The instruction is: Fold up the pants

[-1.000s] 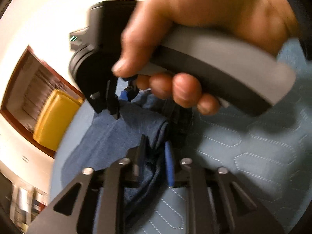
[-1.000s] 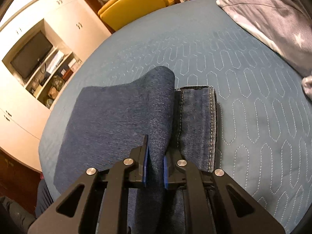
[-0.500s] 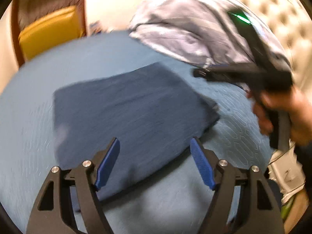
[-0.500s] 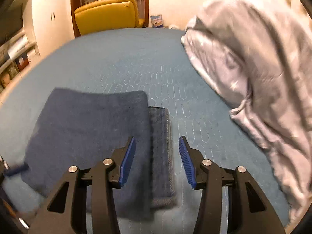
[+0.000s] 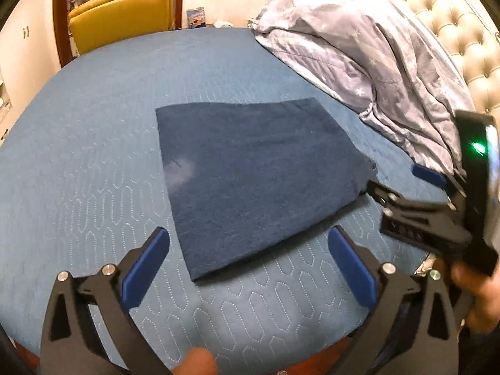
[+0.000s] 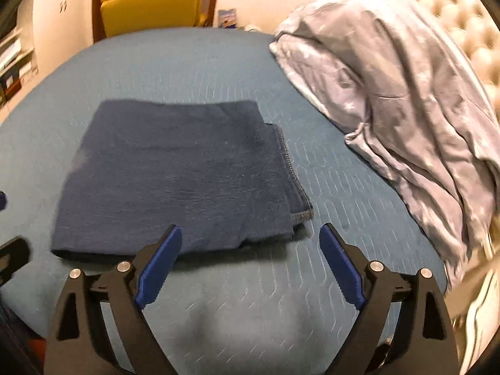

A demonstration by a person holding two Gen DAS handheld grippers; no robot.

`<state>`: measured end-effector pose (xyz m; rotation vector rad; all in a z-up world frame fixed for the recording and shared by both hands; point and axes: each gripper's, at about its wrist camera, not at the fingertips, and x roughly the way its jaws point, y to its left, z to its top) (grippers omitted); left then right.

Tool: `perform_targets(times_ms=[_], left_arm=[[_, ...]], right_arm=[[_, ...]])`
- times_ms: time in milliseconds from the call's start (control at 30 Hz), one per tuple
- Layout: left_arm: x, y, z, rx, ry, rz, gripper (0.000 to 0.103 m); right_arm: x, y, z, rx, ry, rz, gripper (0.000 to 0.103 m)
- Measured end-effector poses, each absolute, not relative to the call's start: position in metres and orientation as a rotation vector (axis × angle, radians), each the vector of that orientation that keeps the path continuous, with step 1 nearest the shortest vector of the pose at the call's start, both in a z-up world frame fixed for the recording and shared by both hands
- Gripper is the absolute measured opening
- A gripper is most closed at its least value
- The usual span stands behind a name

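Left wrist view: the left gripper (image 5: pixel 248 265) is hanging with fingers spread wide, empty. The right gripper (image 6: pixel 250 262) is likewise gaping, gripping nothing. At twelve o'clock, the folded pants (image 5: pixel 256 172) are lying flat on the blue bedspread (image 5: pixel 93 125), beside a rumpled duvet (image 5: pixel 375 62) at two o'clock.

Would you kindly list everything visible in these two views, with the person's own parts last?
pants: one, dark blue, folded flat on the bed, stitched hem at the right edge.
bed cover: one, blue, quilted, under the pants.
duvet: one, grey-lilac, bunched at the right by the headboard.
headboard: one, cream, tufted, far right.
chair: one, yellow, beyond the bed.
left hand-held gripper: one, black with blue pads, open, empty.
right hand-held gripper: one, same colours, open, empty.
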<state>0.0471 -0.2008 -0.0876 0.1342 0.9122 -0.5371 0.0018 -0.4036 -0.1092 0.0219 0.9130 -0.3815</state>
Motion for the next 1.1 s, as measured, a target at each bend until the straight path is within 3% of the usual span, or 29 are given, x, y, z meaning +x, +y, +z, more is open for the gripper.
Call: perform_targets(times_ms=[333,1100], left_arm=[[0.050,-0.196,-0.061,0.110,0.917,-0.508,0.102],[0.047,-0.215,-0.063,0.150,0.884,-0.500,0.102]], right_arm=[[-0.027,-0.386,-0.063,0.076,0.846,-0.437,0.088],[-0.029,-0.397,-0.067,0.101,0.849,-0.435,0.088]])
